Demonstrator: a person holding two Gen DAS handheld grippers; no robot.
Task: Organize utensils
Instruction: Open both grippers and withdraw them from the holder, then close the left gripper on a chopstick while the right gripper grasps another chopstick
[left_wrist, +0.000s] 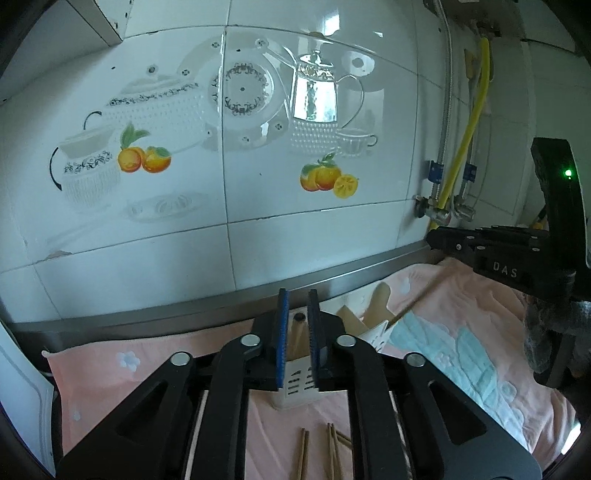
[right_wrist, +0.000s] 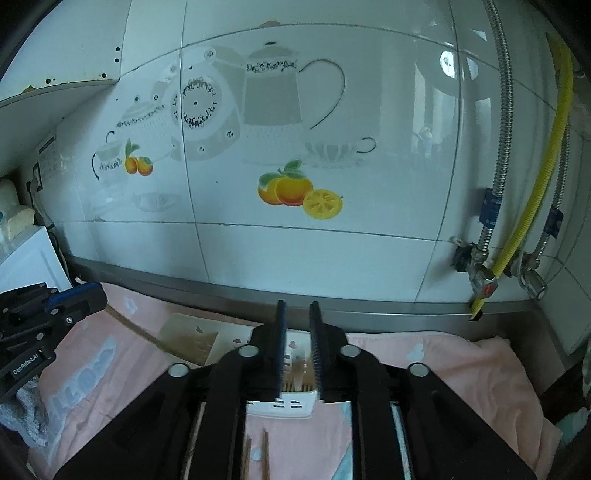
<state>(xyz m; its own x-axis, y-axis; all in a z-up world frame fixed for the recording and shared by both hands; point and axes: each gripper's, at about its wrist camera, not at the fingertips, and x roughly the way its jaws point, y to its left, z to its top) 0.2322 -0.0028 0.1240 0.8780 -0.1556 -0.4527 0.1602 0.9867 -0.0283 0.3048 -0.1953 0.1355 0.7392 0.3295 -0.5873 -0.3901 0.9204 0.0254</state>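
A white slotted utensil holder stands on the pink towel, right in front of my left gripper. Wooden utensils stick out of it. The left fingers stand a little apart with nothing between them. Several wooden chopsticks lie on the towel below the gripper. In the right wrist view the holder sits behind my right gripper, whose fingers are slightly apart and empty. Chopsticks lie below it. The right gripper also shows in the left wrist view, with a chopstick slanting from it into the holder.
A pink towel covers the counter. The tiled wall with teapot and fruit decals is close behind. Metal and yellow hoses with valves hang at the right. A white appliance stands at the left.
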